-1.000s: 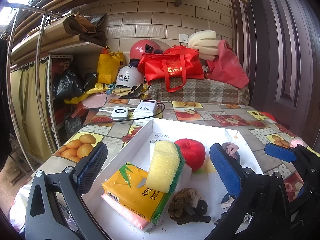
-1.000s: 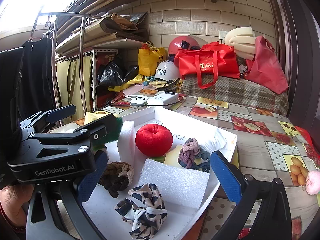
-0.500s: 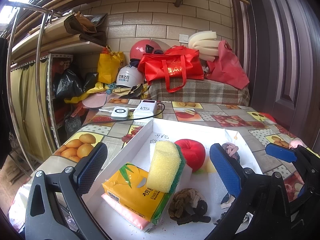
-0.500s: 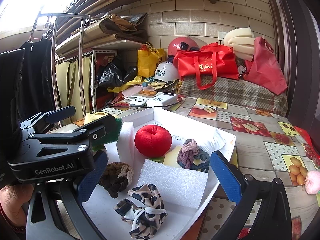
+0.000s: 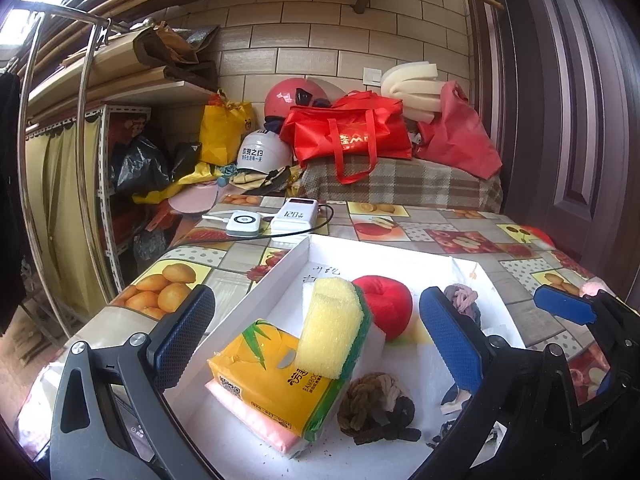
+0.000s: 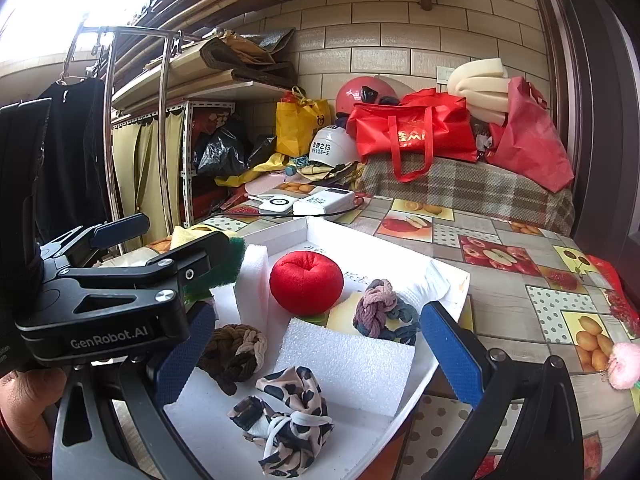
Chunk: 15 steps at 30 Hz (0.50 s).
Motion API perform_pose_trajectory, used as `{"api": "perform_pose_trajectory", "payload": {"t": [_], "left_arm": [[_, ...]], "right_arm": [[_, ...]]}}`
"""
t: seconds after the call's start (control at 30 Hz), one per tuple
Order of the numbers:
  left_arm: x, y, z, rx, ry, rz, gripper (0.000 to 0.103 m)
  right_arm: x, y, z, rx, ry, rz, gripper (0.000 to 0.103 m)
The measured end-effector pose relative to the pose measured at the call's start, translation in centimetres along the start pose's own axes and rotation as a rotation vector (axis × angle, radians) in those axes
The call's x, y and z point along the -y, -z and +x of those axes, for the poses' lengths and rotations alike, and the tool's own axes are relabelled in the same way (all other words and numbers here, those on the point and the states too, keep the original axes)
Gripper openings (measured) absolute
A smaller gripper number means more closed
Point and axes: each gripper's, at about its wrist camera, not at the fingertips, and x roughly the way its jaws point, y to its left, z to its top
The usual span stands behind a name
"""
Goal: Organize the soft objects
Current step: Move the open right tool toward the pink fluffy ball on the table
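A white tray (image 5: 276, 276) on the table holds soft things: a yellow tissue pack (image 5: 264, 376) with a yellow-green sponge (image 5: 332, 332) on it, a red plush apple (image 5: 386, 312), a brown knotted scrunchie (image 5: 372, 404) and a purple-grey one (image 5: 462, 300). The right wrist view shows the tray's rim (image 6: 452, 280), the apple (image 6: 306, 282), a white foam sheet (image 6: 348, 364), a leopard scrunchie (image 6: 286, 416) and both knotted scrunchies (image 6: 234, 352) (image 6: 380, 314). My left gripper (image 5: 316, 348) is open above the tissue pack. My right gripper (image 6: 316, 352) is open above the foam sheet. Both are empty.
A power bank (image 5: 296, 216) and a small white device (image 5: 242, 224) with a cable lie behind the tray. A pink fluffy thing (image 6: 624, 364) lies on the table at the right. Bags and helmets (image 5: 348, 136) pile up at the back wall. A metal rack (image 5: 80, 140) stands at the left.
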Motion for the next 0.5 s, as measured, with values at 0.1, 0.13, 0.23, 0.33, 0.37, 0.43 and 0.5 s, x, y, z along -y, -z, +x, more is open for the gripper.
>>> {"api": "perform_pose_trajectory", "payload": {"t": [0.1,0.13,0.23,0.33,0.37,0.43,0.5], "left_arm": [[0.1,0.0,-0.2,-0.003,0.002,-0.005,0.103],[0.2,0.1,-0.2,-0.005,0.003,-0.005,0.103],[0.9,0.3,-0.5,-0.001,0.005,0.018,0.103],[1.9,0.6,-0.9,-0.005,0.027,0.034,0.103],[2.3,0.6,-1.0,-0.006,0.037,0.036,0.103],[3.0,0.8,-1.3,-0.01,0.062,0.034,0.103],[3.7,0.9,-1.5,-0.017,0.081,0.03,0.103]], "right_arm": [[0.0,0.0,-0.2,0.002,0.0,0.0,0.103],[0.1,-0.1,-0.2,0.002,-0.001,-0.001,0.103],[0.4,0.0,-0.5,-0.008,0.023,0.004,0.103],[1.3,0.3,-0.6,-0.033,0.047,0.026,0.103],[1.6,0.5,-0.7,-0.04,0.053,0.033,0.103],[2.7,0.7,-1.0,-0.052,0.057,0.054,0.103],[3.6,1.1,-1.5,-0.055,0.069,0.07,0.103]]}}
